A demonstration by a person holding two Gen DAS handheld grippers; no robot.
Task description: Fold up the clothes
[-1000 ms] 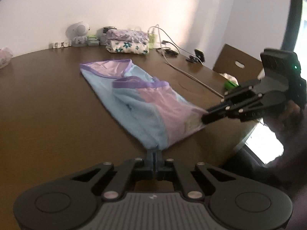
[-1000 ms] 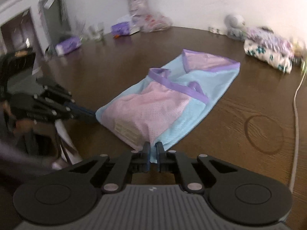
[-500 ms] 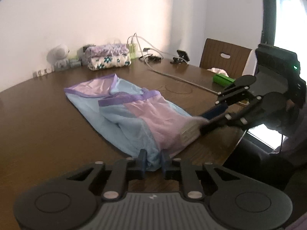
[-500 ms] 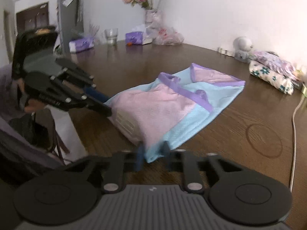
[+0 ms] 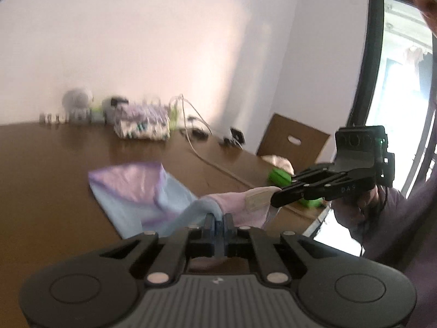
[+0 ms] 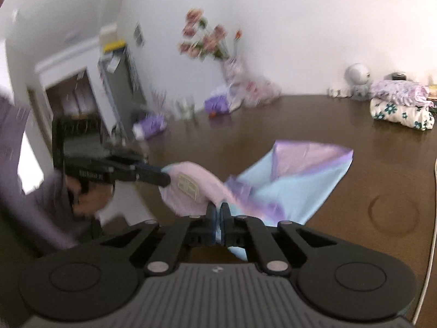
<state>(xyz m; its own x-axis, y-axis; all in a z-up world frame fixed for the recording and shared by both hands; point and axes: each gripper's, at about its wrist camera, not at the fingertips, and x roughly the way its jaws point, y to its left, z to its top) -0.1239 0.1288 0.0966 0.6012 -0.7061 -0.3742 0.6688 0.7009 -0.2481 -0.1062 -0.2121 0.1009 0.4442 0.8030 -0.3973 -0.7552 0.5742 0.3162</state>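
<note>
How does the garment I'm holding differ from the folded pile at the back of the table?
The garment is light blue and pink with purple trim; the folded pile is white with flowers, lilac on top. The garment is partly lifted, pinched by the left gripper and right gripper; the pile lies untouched. Both are cloth on one table.

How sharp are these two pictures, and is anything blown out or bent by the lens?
Left wrist view: motion blur softens the garment and the folded clothes at the back; the window is blown out white; the table edge curves from fisheye. Right wrist view: heavier smear on the flowers and left tongs; right tongs stay crisp.
</note>
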